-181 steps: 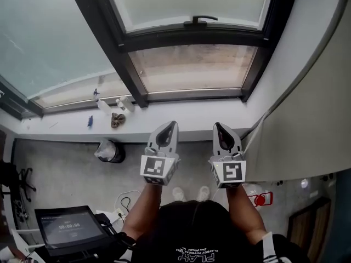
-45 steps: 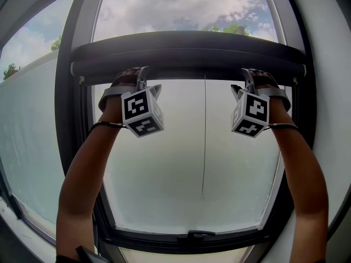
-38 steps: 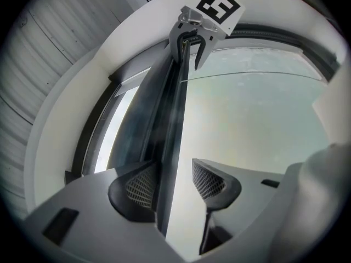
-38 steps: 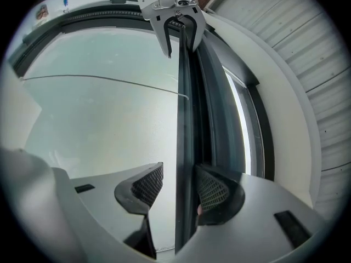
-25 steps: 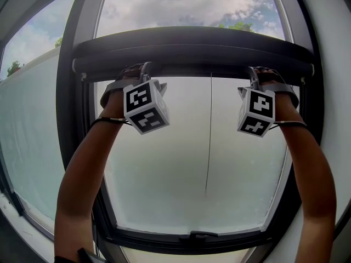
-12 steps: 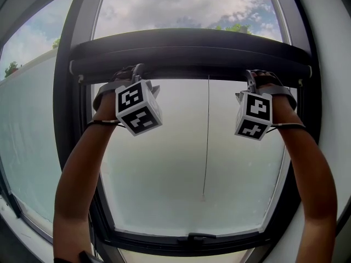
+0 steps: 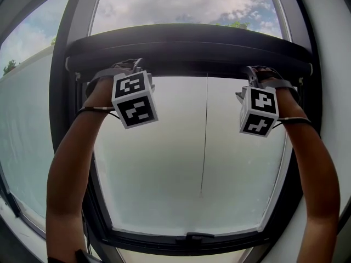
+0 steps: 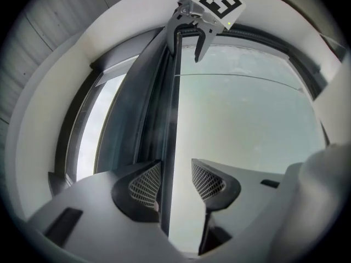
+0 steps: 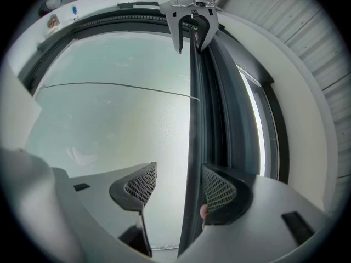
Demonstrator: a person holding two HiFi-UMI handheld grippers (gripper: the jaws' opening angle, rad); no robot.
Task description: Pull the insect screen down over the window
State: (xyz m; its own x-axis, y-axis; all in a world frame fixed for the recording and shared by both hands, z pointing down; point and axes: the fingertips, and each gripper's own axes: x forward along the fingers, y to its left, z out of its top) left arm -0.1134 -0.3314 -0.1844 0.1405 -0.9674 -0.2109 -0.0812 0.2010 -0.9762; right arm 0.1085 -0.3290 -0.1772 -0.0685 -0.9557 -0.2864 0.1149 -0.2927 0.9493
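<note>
The insect screen's dark pull bar (image 7: 186, 53) runs across the top of the window. My left gripper (image 7: 131, 66) is raised to its left part and my right gripper (image 7: 255, 72) to its right part. In the left gripper view the bar (image 8: 164, 119) passes between the open jaws of the left gripper (image 8: 175, 182), with a gap on one side. In the right gripper view the bar (image 9: 197, 119) lies between the jaws of the right gripper (image 9: 178, 188), which have just been opening; a wide gap shows beside it. A thin pull cord (image 7: 204, 136) hangs from the bar's middle.
Frosted glass (image 7: 164, 163) fills the window below the bar, in a dark frame (image 7: 66, 147). A window handle (image 7: 192, 235) sits on the bottom rail. A white wall (image 7: 334, 64) borders the right side. Sky shows above the bar.
Seven seconds ago both grippers hung low in front of the sill; now they are up at the bar. Over the last second the left gripper shifted slightly left and rolled; the right stayed.
</note>
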